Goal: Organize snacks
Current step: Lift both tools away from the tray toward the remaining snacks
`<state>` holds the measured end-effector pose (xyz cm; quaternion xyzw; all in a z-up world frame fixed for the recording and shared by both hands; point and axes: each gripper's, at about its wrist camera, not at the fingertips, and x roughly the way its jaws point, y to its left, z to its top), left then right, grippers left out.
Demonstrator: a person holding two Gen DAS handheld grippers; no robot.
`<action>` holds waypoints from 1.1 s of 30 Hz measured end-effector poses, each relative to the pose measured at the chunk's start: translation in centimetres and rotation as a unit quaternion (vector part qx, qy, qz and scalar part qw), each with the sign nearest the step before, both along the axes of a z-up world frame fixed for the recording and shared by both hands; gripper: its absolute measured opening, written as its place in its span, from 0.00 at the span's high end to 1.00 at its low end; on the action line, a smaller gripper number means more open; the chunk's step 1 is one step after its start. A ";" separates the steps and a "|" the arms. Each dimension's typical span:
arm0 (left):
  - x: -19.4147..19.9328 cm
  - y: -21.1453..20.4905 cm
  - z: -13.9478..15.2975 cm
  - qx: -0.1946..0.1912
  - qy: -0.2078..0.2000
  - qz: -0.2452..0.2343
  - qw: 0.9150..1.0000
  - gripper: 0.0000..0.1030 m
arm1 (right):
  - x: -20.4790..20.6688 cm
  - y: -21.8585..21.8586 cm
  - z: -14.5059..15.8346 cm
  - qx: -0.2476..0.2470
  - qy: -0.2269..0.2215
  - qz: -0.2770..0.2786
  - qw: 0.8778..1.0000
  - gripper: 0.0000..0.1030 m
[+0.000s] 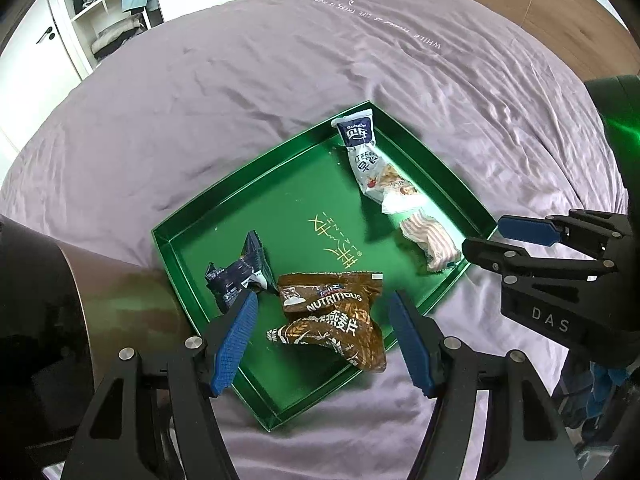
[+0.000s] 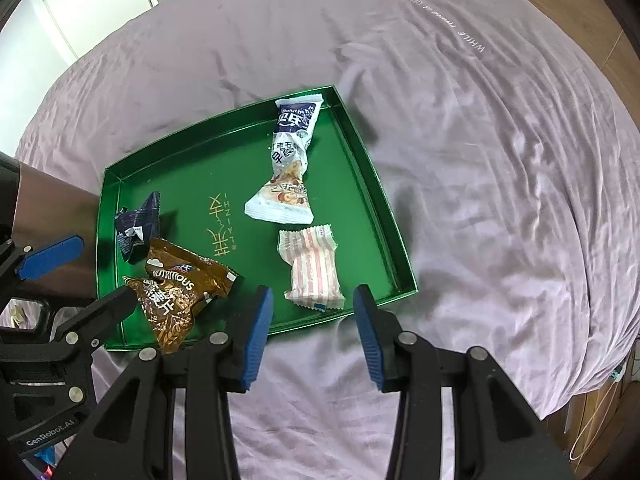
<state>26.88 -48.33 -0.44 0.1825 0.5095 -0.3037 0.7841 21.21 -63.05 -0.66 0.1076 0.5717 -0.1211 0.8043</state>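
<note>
A green tray (image 1: 224, 208) (image 2: 360, 152) lies on the bed and holds several snack packets. A brown "Nutritious" packet (image 1: 336, 316) (image 2: 176, 292) hangs over the tray's near rim. A dark blue packet (image 1: 240, 272) (image 2: 138, 224) lies beside it. A white and blue packet (image 1: 368, 156) (image 2: 290, 160) and a pink striped packet (image 1: 430, 240) (image 2: 314, 268) lie at the other side. My left gripper (image 1: 324, 340) is open just above the brown packet. My right gripper (image 2: 312, 332) is open and empty just before the pink packet; it also shows in the left wrist view (image 1: 480, 236).
The purple bedsheet (image 1: 280, 80) (image 2: 480, 160) spreads all around the tray. A white wardrobe with open shelves (image 1: 104, 12) stands beyond the bed. A wooden floor (image 1: 560, 0) lies at the far right.
</note>
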 end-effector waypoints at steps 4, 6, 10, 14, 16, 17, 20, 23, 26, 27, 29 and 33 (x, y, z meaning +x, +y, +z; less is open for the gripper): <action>-0.1 0.1 0.0 0.000 0.000 0.000 1.000 0.40 | 0.0 0.2 0.1 -0.001 -0.001 0.001 1.000 0.54; -0.1 0.1 0.1 0.000 0.000 -0.001 1.000 0.39 | -0.1 0.3 0.2 -0.001 -0.003 0.000 1.000 0.54; -0.5 0.3 0.2 0.000 0.000 -0.004 1.000 0.38 | -0.5 0.4 0.4 -0.001 -0.005 -0.002 1.000 0.54; -0.9 0.4 0.3 -0.003 -0.001 -0.006 1.000 0.33 | -1.0 0.4 0.5 -0.002 -0.003 -0.004 1.000 0.54; -1.0 0.4 0.4 -0.003 -0.002 -0.007 1.000 0.33 | -1.2 0.3 0.5 -0.002 -0.003 -0.006 1.000 0.54; -1.1 0.4 0.4 -0.003 -0.002 -0.007 1.000 0.33 | -1.3 0.4 0.5 -0.002 -0.003 -0.007 1.000 0.54; -1.4 0.6 0.5 -0.002 -0.002 -0.008 1.000 0.33 | -1.6 0.4 0.6 -0.002 -0.003 -0.007 1.000 0.54; -2.0 0.8 0.4 0.000 -0.001 -0.014 1.000 0.33 | -2.2 0.6 0.7 -0.002 -0.003 -0.007 1.000 0.54; -3.4 1.0 0.1 0.005 0.004 -0.031 0.999 0.33 | -3.0 0.9 0.5 0.000 0.001 -0.008 1.000 0.54; -4.2 1.2 -0.1 0.008 0.006 -0.042 0.999 0.33 | -3.4 1.1 0.5 0.001 0.003 -0.008 1.000 0.54; -5.7 1.5 -0.4 0.013 0.007 -0.061 0.998 0.32 | -4.2 1.5 0.3 0.004 0.010 -0.005 1.000 0.54; -9.0 3.0 -1.2 0.030 0.006 -0.107 0.994 0.32 | -5.7 3.0 -0.3 0.005 0.028 0.013 1.000 0.38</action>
